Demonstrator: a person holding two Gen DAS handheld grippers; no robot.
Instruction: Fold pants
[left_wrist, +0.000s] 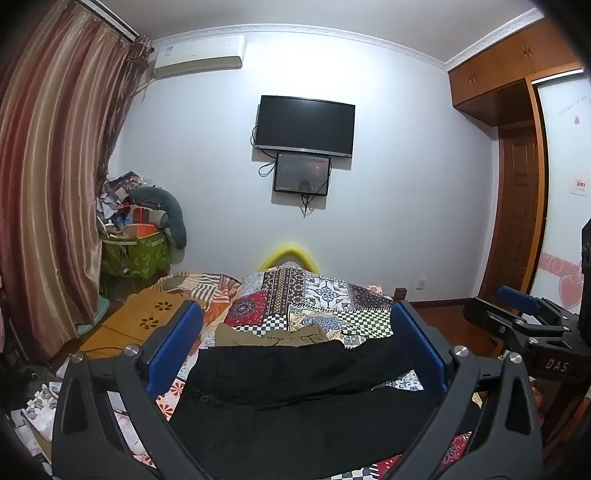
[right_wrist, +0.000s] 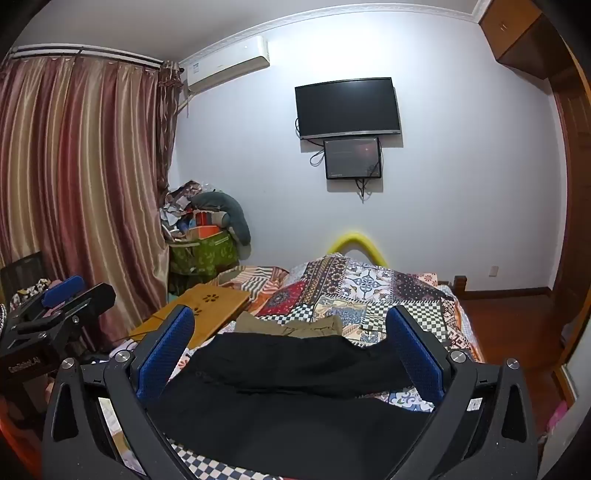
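Observation:
Black pants (left_wrist: 295, 373) lie spread across the near end of a bed covered by a patchwork quilt (left_wrist: 317, 295). They also fill the lower middle of the right wrist view (right_wrist: 295, 373). My left gripper (left_wrist: 297, 310) hovers over them, open wide, its blue pads touching nothing. My right gripper (right_wrist: 290, 314) is also open and empty above the same cloth. Each gripper shows in the other's view: the right one (left_wrist: 511, 308) at the right edge, the left one (right_wrist: 64, 293) at the left edge. The pants' nearest part is hidden under the gripper bodies.
A folded khaki garment (left_wrist: 273, 334) lies just beyond the pants. A wooden lap desk (right_wrist: 207, 302) rests on the bed's left side. A striped curtain (left_wrist: 55, 184) and a green bag of clutter (left_wrist: 136, 251) stand left; a wardrobe (left_wrist: 524, 184) and wooden floor lie right.

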